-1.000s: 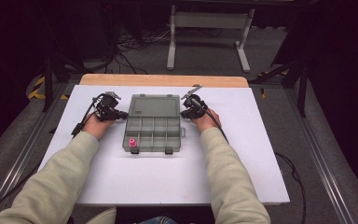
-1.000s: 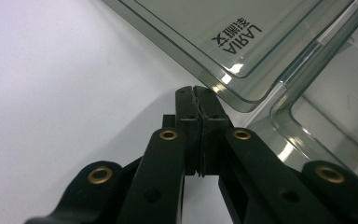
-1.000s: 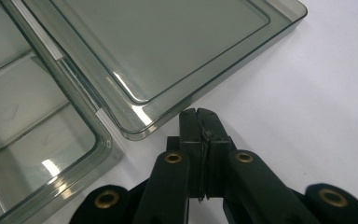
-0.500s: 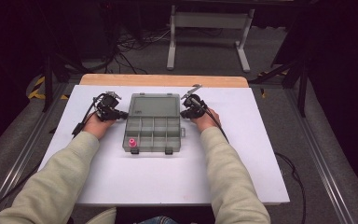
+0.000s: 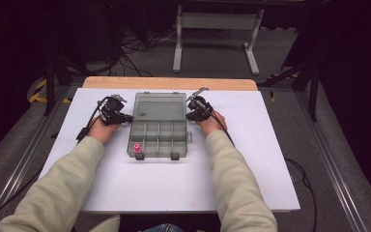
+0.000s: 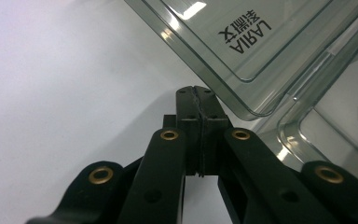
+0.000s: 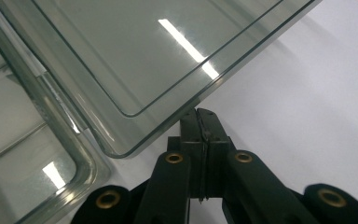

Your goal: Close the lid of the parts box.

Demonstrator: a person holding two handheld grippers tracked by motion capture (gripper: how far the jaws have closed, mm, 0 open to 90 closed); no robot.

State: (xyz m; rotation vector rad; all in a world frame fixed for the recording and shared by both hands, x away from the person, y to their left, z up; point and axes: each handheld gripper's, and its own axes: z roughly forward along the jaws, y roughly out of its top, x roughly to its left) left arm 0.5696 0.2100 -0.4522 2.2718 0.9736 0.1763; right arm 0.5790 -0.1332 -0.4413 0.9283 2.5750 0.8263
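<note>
A clear grey compartment box (image 5: 158, 139) lies open on the white table, its lid (image 5: 159, 106) folded back flat on the far side. A small pink piece (image 5: 137, 148) sits in the near left compartment. My left gripper (image 5: 123, 117) rests at the box's left side, level with the hinge. In the left gripper view its jaws (image 6: 196, 91) are shut with nothing between them, and the tips touch the lid's rounded corner (image 6: 242, 42). My right gripper (image 5: 189, 115) mirrors it on the right side. It is shut too (image 7: 199, 113), with its tips just under the lid's edge (image 7: 144, 51).
The white tabletop (image 5: 251, 164) has bare room in front of and beside the box. A wooden strip (image 5: 169, 83) runs along the far edge. Beyond it stand a metal frame (image 5: 212, 29) and floor cables. Both forearms in pale sleeves reach in from the near side.
</note>
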